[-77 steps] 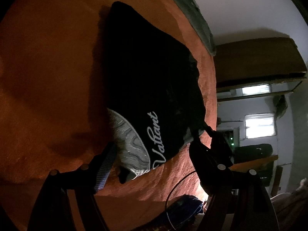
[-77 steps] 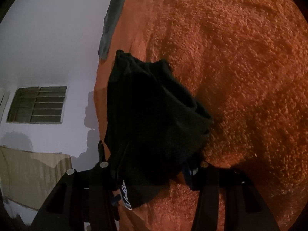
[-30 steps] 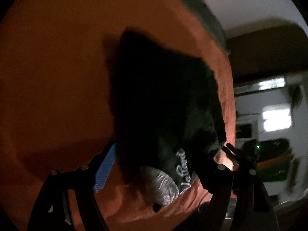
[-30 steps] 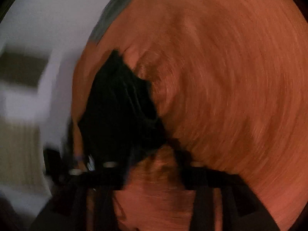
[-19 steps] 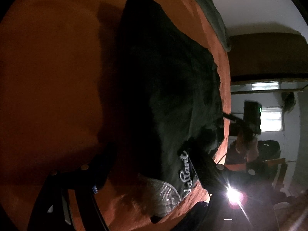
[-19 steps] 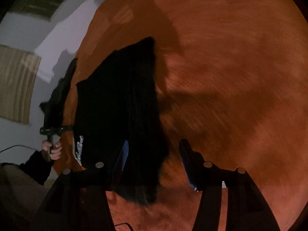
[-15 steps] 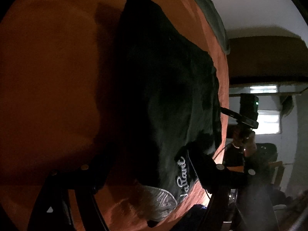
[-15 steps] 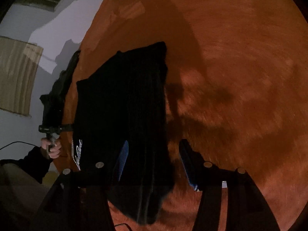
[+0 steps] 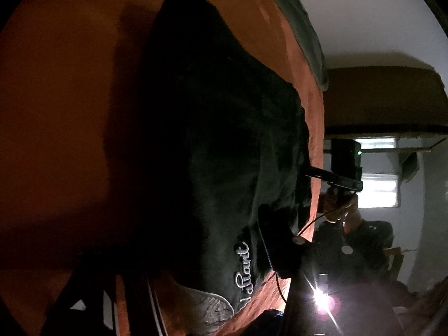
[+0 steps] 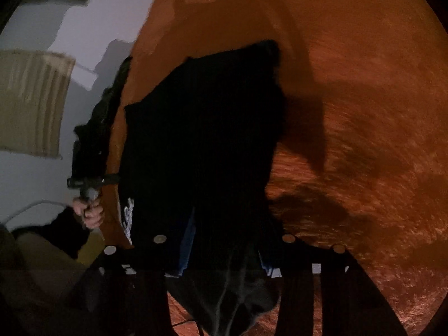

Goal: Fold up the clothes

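Though dim, black garment (image 9: 212, 140) seemingly lies lengthwise away across orange blanket (image 9: 56, 98).

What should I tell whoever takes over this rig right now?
Left claw: closing, near edge of the black shirt between its fingers.
Right claw: closing, the shirt's other near edge between its fingers; cloth bunches below.
Whether either pair of pads presses the cloth yet is too dark to tell.
Shirt lies partly folded on the orange blanket, its white lettering by the left claw.
Left: probably finish both grips, then make the next fold.
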Motion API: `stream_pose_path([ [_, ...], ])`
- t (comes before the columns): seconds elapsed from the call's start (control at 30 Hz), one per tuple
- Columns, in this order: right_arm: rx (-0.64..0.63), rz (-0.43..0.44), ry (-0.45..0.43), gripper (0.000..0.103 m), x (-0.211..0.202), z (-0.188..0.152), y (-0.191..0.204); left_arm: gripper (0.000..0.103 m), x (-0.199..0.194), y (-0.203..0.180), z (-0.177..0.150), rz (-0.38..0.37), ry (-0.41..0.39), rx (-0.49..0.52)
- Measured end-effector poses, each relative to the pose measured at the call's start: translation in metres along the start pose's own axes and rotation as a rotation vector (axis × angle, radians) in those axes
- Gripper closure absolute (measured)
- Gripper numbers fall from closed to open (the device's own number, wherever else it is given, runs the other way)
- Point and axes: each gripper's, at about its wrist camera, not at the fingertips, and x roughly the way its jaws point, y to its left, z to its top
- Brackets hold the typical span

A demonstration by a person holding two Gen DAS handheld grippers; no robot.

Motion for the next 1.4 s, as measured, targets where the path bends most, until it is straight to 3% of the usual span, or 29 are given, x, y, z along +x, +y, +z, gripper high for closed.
stream_pose_path([
  [0.17,-0.060,-0.046,0.036,0.063,-0.002,0.002,0.007,0.047,-0.002,0.011,0.002,0.005,0.007,-0.037],
  [0.27,-0.049,-0.038,0.054,0.061,0.000,0.005,0.008,0.047,-0.007,0.011,0.001,0.035,0.007,-0.011],
  [0.33,-0.022,-0.005,0.053,0.052,0.002,0.005,0.006,0.044,-0.009,0.015,0.001,0.036,0.013,-0.008],
  [0.43,-0.011,0.047,0.029,0.049,0.007,0.003,0.008,0.040,-0.005,0.019,0.001,-0.040,0.011,-0.056],
  [0.47,-0.024,0.059,0.019,0.049,0.010,0.002,0.012,0.040,-0.003,0.020,0.001,-0.076,0.012,-0.074],
  [0.53,-0.034,0.071,0.013,0.050,0.012,0.002,0.016,0.051,-0.001,0.020,0.000,-0.143,0.023,-0.091],
  [0.6,-0.019,0.126,0.011,0.061,0.008,0.002,0.015,0.058,0.003,0.019,0.000,-0.115,0.036,-0.071],
  [0.7,-0.006,0.110,0.040,0.063,0.008,0.002,0.012,0.055,0.009,0.026,0.000,-0.118,0.056,-0.091],
  [0.77,0.025,0.122,0.056,0.057,0.010,0.006,0.008,0.053,0.009,0.030,0.004,-0.143,0.062,-0.115],
  [0.83,0.028,0.147,0.057,0.044,0.014,0.009,0.013,0.053,0.011,0.028,0.005,-0.159,0.056,-0.106],
  [0.9,0.003,0.142,0.060,0.043,0.018,0.011,0.021,0.056,0.014,0.022,0.006,-0.164,0.044,-0.082],
  [0.93,-0.005,0.149,0.057,0.046,0.020,0.011,0.025,0.061,0.015,0.017,0.005,-0.159,0.035,-0.060],
  [0.97,-0.029,0.135,0.050,0.052,0.021,0.011,0.030,0.079,0.017,0.012,0.004,-0.155,0.025,-0.038],
  [1.0,-0.056,0.117,0.043,0.080,0.021,0.010,0.037,0.088,0.021,0.008,0.003,-0.156,0.015,-0.030],
  [1.03,-0.083,0.099,0.035,0.090,0.021,0.010,0.043,0.089,0.020,0.006,0.002,-0.162,-0.001,-0.026],
  [1.17,-0.164,0.020,0.012,0.092,0.019,0.008,0.071,0.091,0.012,-0.019,0.002,-0.098,-0.041,0.024],
  [1.4,-0.023,0.011,-0.037,0.092,-0.030,0.024,0.095,0.092,-0.018,-0.078,0.042,-0.083,0.010,0.075],
])
